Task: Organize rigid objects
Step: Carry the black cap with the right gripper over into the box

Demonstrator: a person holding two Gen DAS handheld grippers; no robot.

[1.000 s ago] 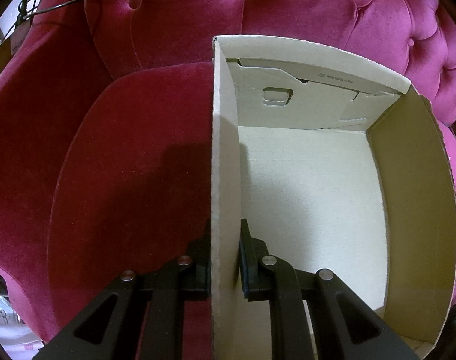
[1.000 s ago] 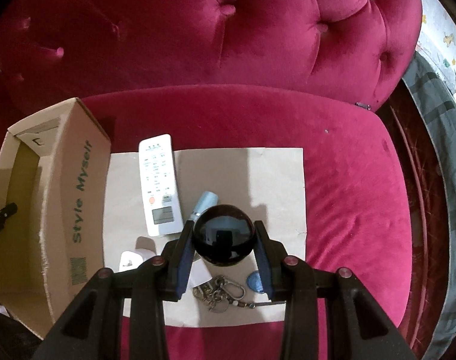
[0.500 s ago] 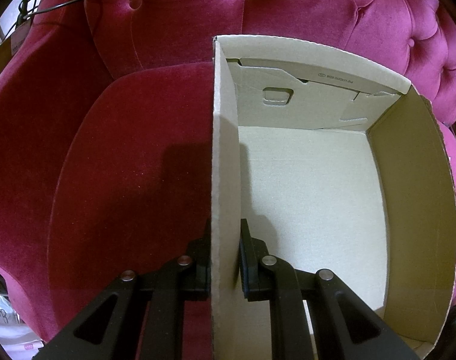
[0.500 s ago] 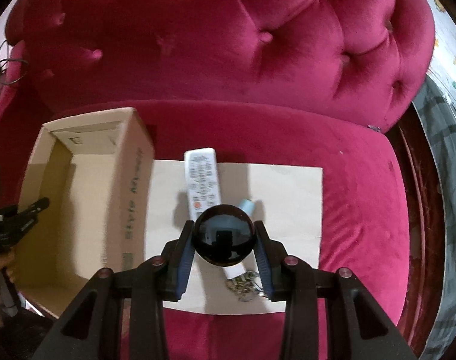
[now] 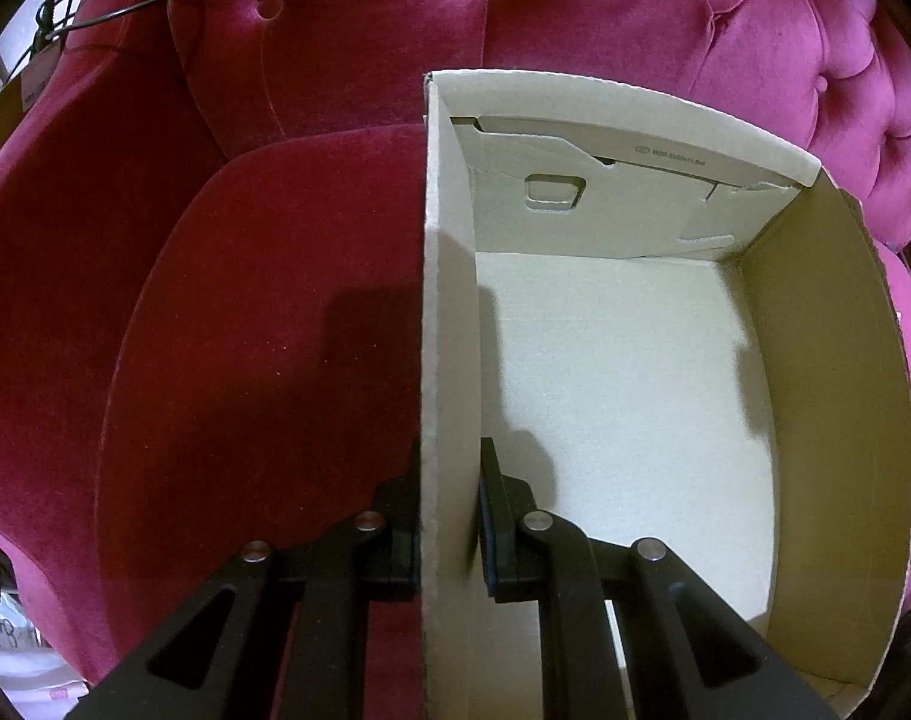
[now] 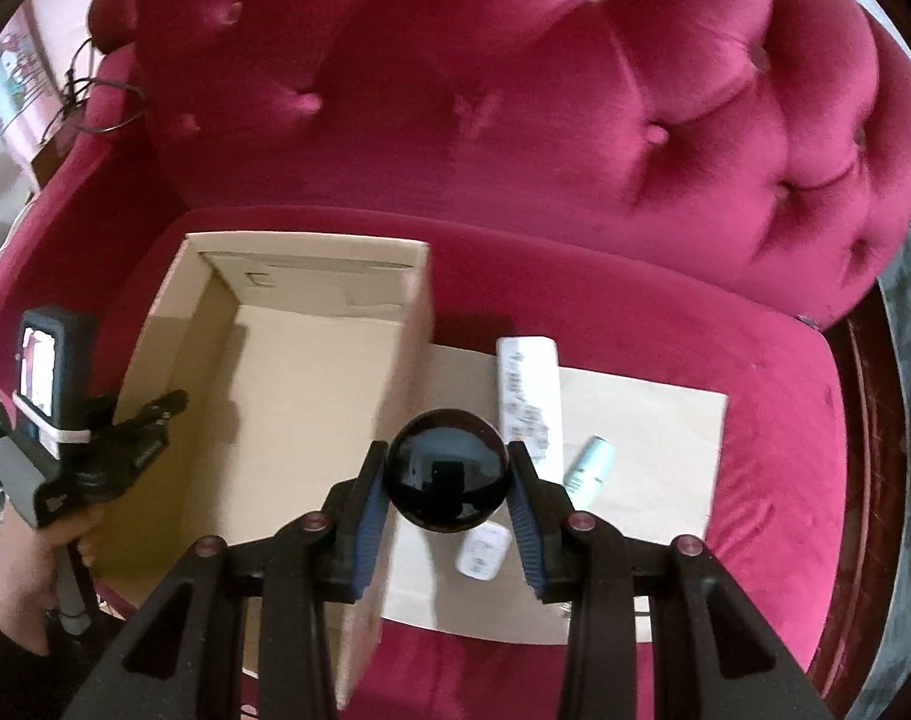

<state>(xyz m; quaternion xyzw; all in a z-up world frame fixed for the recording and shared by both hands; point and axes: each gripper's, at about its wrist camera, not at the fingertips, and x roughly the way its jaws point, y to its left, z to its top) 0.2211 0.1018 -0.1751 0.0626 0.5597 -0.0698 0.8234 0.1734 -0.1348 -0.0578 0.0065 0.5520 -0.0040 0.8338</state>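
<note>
L gripper (image 5: 449,516) is clamped on the box's (image 5: 623,396) left wall: one finger outside over the seat, the other inside, both pressed to the cardboard near its front end. Beyond the fingers the box floor is bare and pale, w/ the fingers' shadow on it. Right wall stands in shade; back wall shows folded flaps w/ a small cut-out tab. Box sits on the sofa (image 5: 263,324), red velvet, tufted back rising behind. A wire loop hangs at far upper left.

R gripper (image 6: 448,483) is closed on the ball (image 6: 448,468), a glossy black sphere pinched between blue-padded fingers, held in the air above the box's right wall, roughly over its near half. Whether it's over the inside or just the wall edge: can't tell exactly. Below and to the right a sheet of brown paper (image 6: 653,420) lies flat on the seat, touching the box side. On the paper, near to far: a small white item (image 6: 484,552) just right of the ball, a pale teal tube (image 6: 589,471) tilted beside it, then a white remote (image 6: 529,396) lying lengthwise, its far end at the paper's back edge.

At left in the R view, the L gripper w/ its mounted camera body sits at the box's left wall, a hand (image 6: 41,558) on its handle. Box interior holds nothing visible. Sofa back fills the far field.
</note>
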